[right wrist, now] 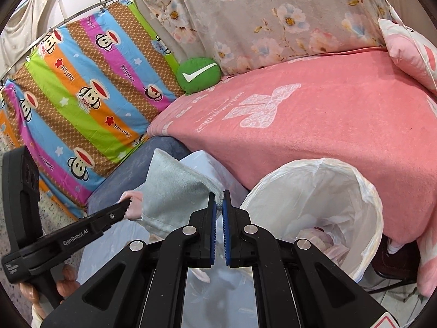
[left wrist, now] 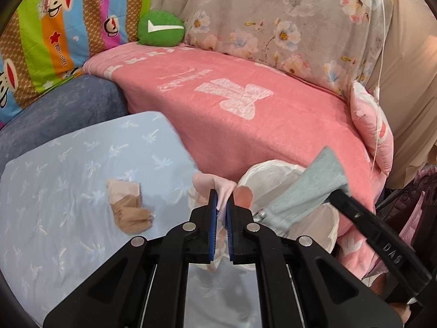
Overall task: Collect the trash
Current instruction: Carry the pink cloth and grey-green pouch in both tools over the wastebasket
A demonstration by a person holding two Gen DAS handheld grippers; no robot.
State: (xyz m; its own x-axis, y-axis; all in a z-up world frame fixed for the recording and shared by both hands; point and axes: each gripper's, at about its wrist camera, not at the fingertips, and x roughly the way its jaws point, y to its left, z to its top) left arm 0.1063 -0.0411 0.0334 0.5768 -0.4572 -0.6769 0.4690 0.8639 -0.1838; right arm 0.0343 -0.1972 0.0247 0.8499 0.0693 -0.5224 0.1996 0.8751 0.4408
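My left gripper point(left wrist: 221, 194) is shut on a small pink cloth point(left wrist: 215, 184) that sticks up between its blue pads. My right gripper point(right wrist: 219, 195) is shut on the edge of a fluffy pale blue cloth point(right wrist: 174, 191); the left wrist view shows it hanging from that gripper point(left wrist: 333, 192) as a pale blue cloth point(left wrist: 306, 191). A bin lined with a white bag point(right wrist: 366, 191) stands just right of the right gripper, with crumpled pinkish trash at its bottom. In the left wrist view the bin point(left wrist: 262, 170) lies right behind both cloths. A beige balled sock point(left wrist: 131, 213) lies on the light blue sheet point(left wrist: 68, 191).
A pink blanket point(left wrist: 245, 125) covers the bed behind the bin. A green check-mark cushion point(left wrist: 159, 28), a striped cartoon sheet point(right wrist: 82, 95) and a floral cover point(left wrist: 273, 13) stand at the back. A grey-blue cushion point(left wrist: 62, 106) lies to the left. A person's fingers point(right wrist: 68, 276) hold the left gripper's handle.
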